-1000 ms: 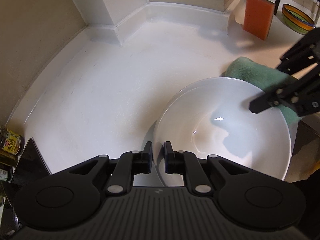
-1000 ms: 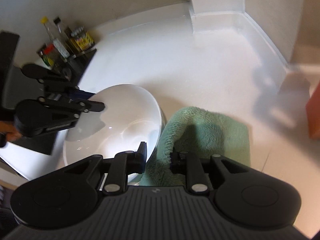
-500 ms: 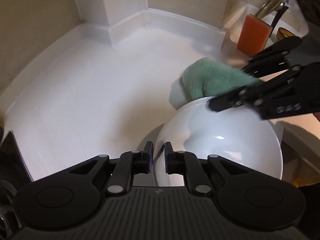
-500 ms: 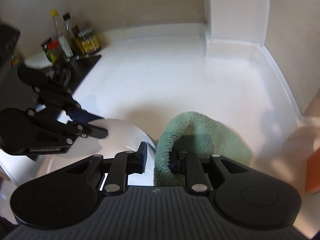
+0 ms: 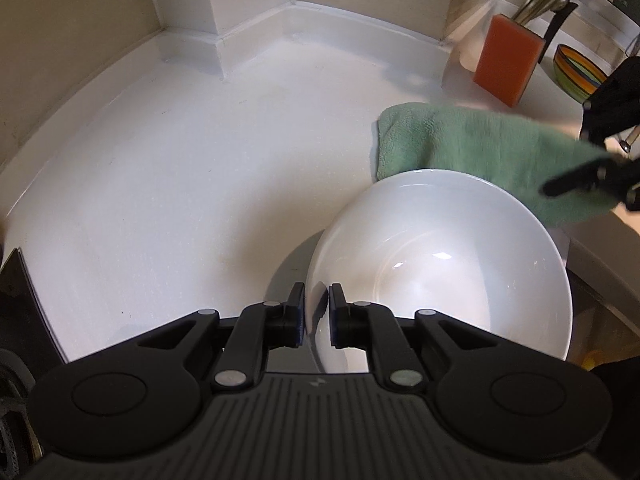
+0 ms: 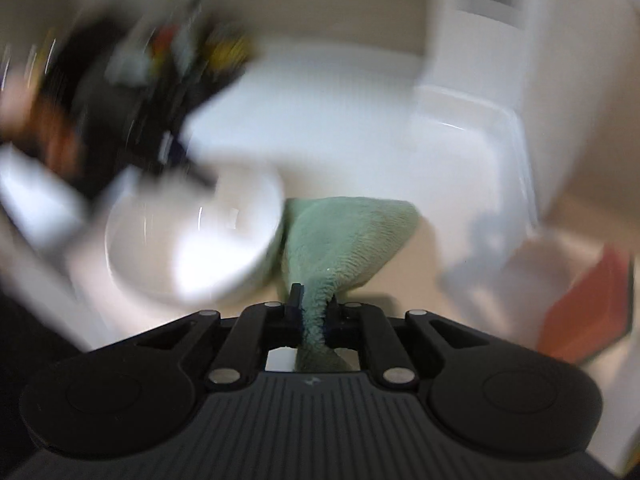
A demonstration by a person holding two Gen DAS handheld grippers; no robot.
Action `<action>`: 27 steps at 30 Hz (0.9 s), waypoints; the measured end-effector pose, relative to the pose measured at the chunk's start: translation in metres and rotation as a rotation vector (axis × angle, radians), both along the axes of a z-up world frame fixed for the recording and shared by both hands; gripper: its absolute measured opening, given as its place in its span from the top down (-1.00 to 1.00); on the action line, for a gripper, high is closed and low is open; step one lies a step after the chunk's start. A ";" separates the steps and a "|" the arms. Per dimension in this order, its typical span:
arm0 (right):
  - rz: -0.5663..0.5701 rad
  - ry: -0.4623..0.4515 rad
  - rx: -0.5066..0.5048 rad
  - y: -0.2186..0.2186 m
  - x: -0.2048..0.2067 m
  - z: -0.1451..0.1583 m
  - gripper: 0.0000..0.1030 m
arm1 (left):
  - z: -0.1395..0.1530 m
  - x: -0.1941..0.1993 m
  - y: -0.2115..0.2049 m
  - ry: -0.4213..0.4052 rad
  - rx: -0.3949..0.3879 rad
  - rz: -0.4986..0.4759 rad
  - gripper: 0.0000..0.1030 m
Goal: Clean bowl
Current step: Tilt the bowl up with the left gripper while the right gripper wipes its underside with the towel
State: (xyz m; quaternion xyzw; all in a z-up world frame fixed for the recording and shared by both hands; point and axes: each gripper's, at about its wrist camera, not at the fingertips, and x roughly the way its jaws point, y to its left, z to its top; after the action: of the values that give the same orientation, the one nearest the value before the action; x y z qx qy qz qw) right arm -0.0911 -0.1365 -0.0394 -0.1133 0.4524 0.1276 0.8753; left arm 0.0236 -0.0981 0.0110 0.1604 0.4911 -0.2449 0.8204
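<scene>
A white bowl [image 5: 432, 264] sits tilted on the white counter, and my left gripper [image 5: 317, 312] is shut on its near rim. A green towel [image 5: 472, 152] lies behind the bowl, stretched toward the right, where my right gripper [image 5: 588, 176] pinches it. In the right wrist view, which is motion-blurred, the right gripper [image 6: 314, 312] is shut on a fold of the green towel [image 6: 344, 232], with the bowl [image 6: 192, 240] to its left. The towel is outside the bowl.
An orange sponge [image 5: 508, 60] leans at the back right next to a striped bowl [image 5: 576, 72] and metal utensils. The white counter [image 5: 180, 184] meets a raised backsplash. Blurred bottles [image 6: 192, 52] stand at the far left.
My right gripper has closed tighter on the towel and pulled back to the right, off the bowl. The towel now lies stretched behind the bowl. The left gripper keeps its hold.
</scene>
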 end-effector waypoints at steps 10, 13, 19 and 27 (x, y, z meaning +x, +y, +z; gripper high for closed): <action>0.528 -0.109 -0.473 0.073 -0.036 -0.027 0.89 | 0.001 0.009 -0.015 -0.056 0.102 -0.202 0.68; 0.623 -0.171 -0.628 0.080 -0.042 -0.037 0.89 | 0.003 0.013 -0.015 -0.029 0.078 -0.155 0.66; 0.711 -0.246 -0.726 0.077 -0.043 -0.054 0.90 | 0.015 0.008 -0.003 0.035 0.034 0.025 0.66; 0.746 -0.313 -0.765 0.091 -0.044 -0.061 0.90 | 0.003 -0.005 0.004 0.083 0.009 0.129 0.67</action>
State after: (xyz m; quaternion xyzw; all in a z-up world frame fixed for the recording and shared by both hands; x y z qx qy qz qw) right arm -0.1353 -0.0452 -0.1003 -0.5931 0.2603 0.2372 0.7241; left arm 0.0185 -0.0938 0.0145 0.1218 0.5352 -0.1960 0.8126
